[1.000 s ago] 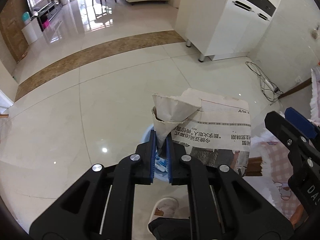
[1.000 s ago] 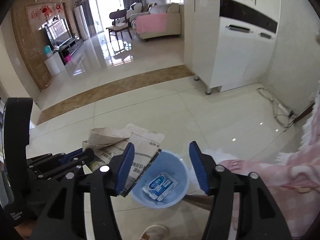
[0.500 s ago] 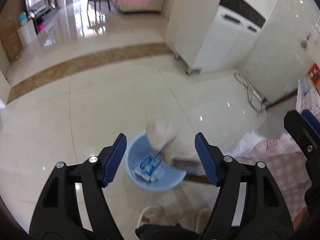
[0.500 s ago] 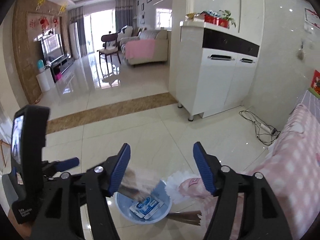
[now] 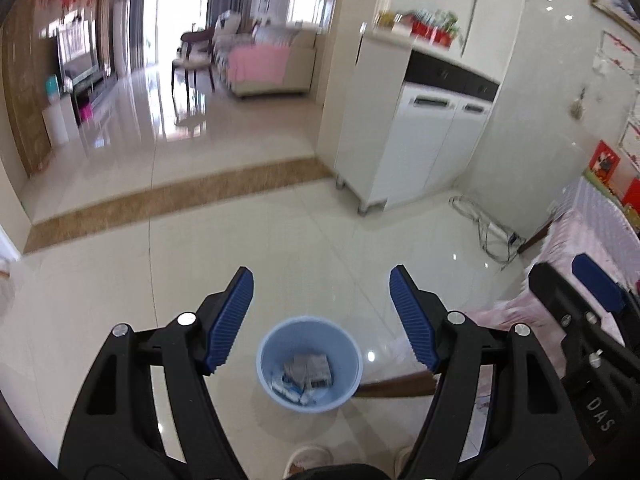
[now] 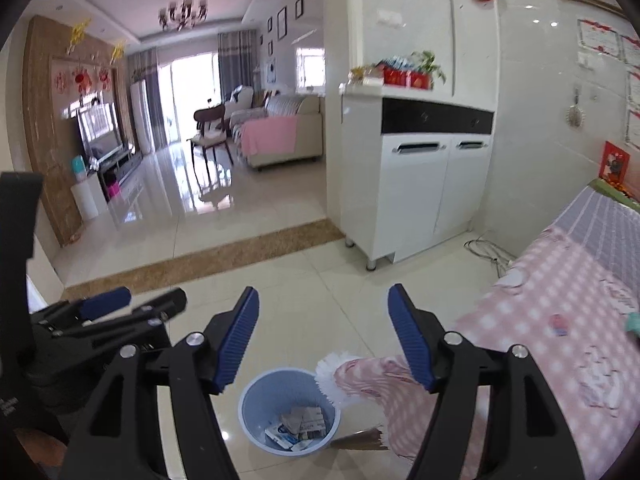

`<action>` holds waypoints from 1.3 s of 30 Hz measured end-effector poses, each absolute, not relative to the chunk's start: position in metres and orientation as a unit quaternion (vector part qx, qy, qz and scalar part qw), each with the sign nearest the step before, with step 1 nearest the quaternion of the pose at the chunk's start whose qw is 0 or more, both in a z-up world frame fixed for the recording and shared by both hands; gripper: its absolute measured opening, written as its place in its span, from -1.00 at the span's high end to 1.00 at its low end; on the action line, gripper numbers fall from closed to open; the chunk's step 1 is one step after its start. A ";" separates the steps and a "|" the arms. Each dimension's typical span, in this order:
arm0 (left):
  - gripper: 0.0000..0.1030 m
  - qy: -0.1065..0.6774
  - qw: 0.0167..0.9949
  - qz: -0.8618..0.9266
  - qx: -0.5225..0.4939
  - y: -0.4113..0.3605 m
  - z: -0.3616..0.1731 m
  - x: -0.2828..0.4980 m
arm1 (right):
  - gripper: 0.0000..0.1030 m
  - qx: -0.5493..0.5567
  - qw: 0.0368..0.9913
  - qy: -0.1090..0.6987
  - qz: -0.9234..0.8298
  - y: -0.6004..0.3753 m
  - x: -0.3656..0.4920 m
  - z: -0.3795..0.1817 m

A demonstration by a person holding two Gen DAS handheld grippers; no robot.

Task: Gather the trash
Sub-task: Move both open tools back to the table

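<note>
With the folded newspaper (image 5: 308,372) lying inside the blue bin (image 5: 310,364) on the floor, both the left tool (image 5: 322,316) and right tool (image 6: 322,334) are hanging spread apart and empty (jaws should be kept wide while scanning the pink-clothed tabletop (image 6: 560,300) for more litter).

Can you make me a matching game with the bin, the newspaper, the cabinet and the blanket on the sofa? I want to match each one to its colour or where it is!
Things:
1. bin
2. newspaper
3. cabinet
4. blanket

Matches:
A. white, with two doors
B. pink, draped over the sofa
C. pale blue, standing on the floor
D. crumpled inside the bin

Pairs: 1-C, 2-D, 3-A, 4-B
</note>
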State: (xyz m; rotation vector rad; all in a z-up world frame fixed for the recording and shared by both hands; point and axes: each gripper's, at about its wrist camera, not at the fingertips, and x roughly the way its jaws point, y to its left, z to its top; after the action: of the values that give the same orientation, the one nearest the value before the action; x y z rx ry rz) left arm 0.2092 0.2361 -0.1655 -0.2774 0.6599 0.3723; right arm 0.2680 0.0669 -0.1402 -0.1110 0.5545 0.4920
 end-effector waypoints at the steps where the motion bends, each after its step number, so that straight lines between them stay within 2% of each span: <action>1: -0.36 0.309 0.925 0.181 -0.129 0.230 -0.156 0.205 | -0.31 -0.051 0.933 0.265 0.238 0.060 0.262 -0.134; 11: -0.42 0.214 0.967 0.120 -0.071 0.142 -0.073 0.154 | -0.39 -0.005 0.962 0.201 0.185 -0.040 0.198 -0.070; 20: -0.45 0.208 0.977 -0.009 -0.044 0.039 -0.053 0.146 | -0.46 0.022 0.983 0.169 0.071 -0.164 0.142 -0.055; 27: -0.46 0.242 0.965 -0.104 -0.016 -0.055 -0.068 0.163 | -0.49 0.083 0.977 0.194 -0.045 -0.283 0.119 -0.084; 32: -0.46 0.269 0.954 -0.134 0.012 -0.114 -0.086 0.182 | -0.49 0.167 0.954 0.230 -0.095 -0.361 0.114 -0.123; 39: -0.46 0.302 0.940 -0.156 0.034 -0.158 -0.111 0.205 | -0.49 0.281 0.913 0.280 -0.097 -0.421 0.143 -0.169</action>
State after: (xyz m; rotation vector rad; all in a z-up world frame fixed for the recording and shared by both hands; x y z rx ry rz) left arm 0.2046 -0.1584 -0.1106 0.0698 0.6174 -0.3180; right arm 0.1426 -0.4213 -0.1692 0.5779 0.5778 -0.2007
